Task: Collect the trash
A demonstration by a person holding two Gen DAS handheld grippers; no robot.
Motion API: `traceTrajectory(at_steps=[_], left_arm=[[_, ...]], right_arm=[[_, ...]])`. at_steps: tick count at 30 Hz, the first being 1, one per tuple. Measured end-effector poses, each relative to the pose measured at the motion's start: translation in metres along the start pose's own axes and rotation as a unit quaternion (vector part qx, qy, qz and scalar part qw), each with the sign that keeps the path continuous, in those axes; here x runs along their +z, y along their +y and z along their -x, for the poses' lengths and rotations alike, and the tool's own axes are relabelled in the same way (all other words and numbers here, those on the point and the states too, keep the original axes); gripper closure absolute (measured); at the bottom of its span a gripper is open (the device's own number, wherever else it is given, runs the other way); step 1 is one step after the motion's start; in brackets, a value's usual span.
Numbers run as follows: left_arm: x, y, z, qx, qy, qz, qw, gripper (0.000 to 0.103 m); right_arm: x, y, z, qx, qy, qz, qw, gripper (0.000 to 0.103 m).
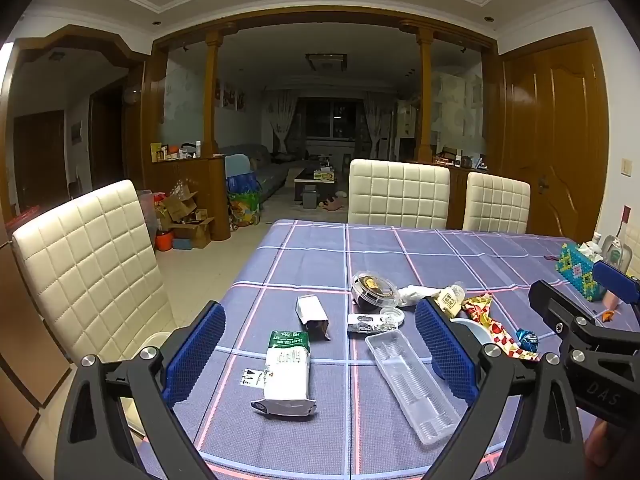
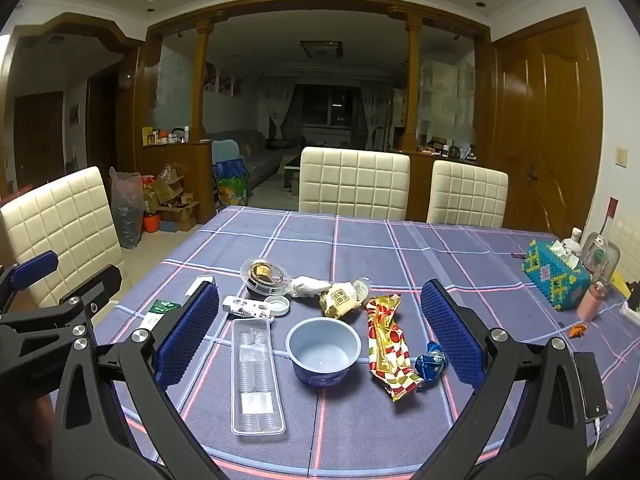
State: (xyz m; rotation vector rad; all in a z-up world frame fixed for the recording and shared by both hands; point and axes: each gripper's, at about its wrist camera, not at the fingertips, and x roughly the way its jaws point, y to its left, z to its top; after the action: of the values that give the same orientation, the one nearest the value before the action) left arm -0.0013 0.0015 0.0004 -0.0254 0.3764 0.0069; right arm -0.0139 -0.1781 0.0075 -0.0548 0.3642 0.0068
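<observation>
Both grippers hover above the near edge of the table [image 2: 360,240], which wears a blue checked cloth, and neither holds anything. The left gripper [image 1: 320,344] has its jaws wide apart, with the green-and-white carton [image 1: 287,372] lying flat on the cloth between its blue pads [image 1: 196,352]. The right gripper [image 2: 320,332] is likewise spread open, framing the bowl [image 2: 323,350], a pale blue one standing upright and empty. Taking that bowl as the landmark: the clear tray [image 2: 256,376] lies just left of it, long side running away from the camera; the red-and-gold wrapper [image 2: 390,350] lies just right of it, with a small blue wrapper [image 2: 431,362] touching the wrapper's right side. Behind the bowl sit a gold-and-white packet [image 2: 340,298] and a crumpled tissue [image 2: 308,286], and behind-left a round clear tub [image 2: 266,276], a white lid [image 2: 277,305] and a small patterned box [image 2: 244,307]. Farther left of the bowl, in the left wrist view, a small grey carton [image 1: 313,314] lies beyond the green one. Well right of the bowl stands a beaded tissue box [image 2: 556,276], with a pink bottle [image 2: 592,300] just beside it. A phone [image 2: 591,384] rests near the right table edge.
</observation>
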Motion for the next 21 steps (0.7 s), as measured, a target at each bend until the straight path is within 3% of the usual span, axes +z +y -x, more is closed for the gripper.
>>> traceTrajectory(at_steps=[21], left_arm=[[0.0003,-0.0003,0.0007,0.0,-0.001,0.0,1.0,0.009]], right_arm=[[-0.0005,0.0004,-0.0001,0.0,0.001,0.001,1.0,0.003]])
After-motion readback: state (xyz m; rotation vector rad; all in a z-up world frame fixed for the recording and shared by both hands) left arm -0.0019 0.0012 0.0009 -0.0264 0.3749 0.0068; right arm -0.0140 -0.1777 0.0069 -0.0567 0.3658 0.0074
